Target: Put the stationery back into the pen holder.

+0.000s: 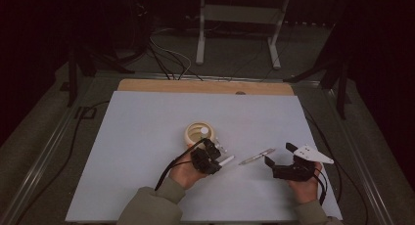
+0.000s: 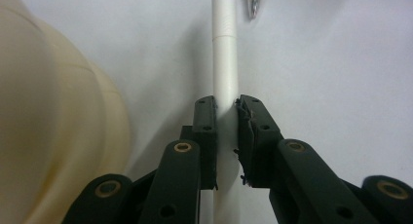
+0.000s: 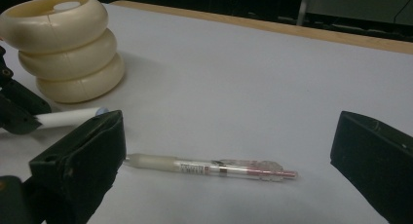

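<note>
Cream plastic, ribbed in three stacked rings, makes up the pen holder (image 1: 199,133) that stands upright near the middle of the white worktop (image 1: 147,137). Just beside it, on the side nearer the person, the left gripper (image 1: 217,159) has its jaws clamped on a white pen (image 2: 225,63); in the left gripper view the two black pads press the barrel from both sides, and the barrel runs on past them along the sheet. The pen lies nearly level, low over the worktop, its free end pointing toward the right. The cream wall of the holder bulges close at the left of that view, apart from the pen.

Further right, a clear pen (image 3: 214,167) with a pale grip and a reddish end lies flat on the worktop, touched by nothing. Its tip comes near the free end of the white pen, but the two stay apart.

At the far right, the right gripper (image 1: 279,154) has its jaws spread wide and holds nothing; in the right gripper view the clear pen lies between and beyond the two jaws.
</note>
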A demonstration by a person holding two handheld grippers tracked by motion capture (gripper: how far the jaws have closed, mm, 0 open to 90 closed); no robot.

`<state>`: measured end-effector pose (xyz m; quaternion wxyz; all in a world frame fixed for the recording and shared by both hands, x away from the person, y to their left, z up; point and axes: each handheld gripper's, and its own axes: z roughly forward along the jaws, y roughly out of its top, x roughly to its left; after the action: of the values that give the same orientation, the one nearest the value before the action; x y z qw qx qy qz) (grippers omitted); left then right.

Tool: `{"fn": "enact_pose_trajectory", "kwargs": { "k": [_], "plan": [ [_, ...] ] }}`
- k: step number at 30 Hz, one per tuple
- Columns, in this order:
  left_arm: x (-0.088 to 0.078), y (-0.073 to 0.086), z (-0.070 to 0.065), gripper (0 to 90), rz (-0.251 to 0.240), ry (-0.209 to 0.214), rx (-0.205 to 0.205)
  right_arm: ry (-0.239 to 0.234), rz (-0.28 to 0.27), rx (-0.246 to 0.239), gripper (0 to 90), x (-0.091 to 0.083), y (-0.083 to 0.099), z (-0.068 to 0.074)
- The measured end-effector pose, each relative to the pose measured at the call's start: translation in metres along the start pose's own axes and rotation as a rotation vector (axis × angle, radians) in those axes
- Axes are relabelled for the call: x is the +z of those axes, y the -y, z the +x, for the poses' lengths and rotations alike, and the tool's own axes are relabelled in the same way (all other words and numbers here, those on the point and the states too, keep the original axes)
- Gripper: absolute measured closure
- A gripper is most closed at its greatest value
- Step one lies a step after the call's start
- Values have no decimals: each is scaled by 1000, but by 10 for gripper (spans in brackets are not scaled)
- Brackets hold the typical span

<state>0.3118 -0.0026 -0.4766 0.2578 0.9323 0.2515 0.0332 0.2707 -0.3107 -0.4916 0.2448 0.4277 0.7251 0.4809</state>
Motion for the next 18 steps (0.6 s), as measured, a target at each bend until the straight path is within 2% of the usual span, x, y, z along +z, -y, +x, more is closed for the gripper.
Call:
{"fn": "enact_pose_trajectory", "kwargs": {
  "k": [8,18],
  "plan": [
    [-13,-2,0,796,-66,14,-11,0,2,-1,3,0,0,0],
    [-30,-6,3,796,-144,4,-18,-1,1,0,3,0,0,0]
  ]
}}
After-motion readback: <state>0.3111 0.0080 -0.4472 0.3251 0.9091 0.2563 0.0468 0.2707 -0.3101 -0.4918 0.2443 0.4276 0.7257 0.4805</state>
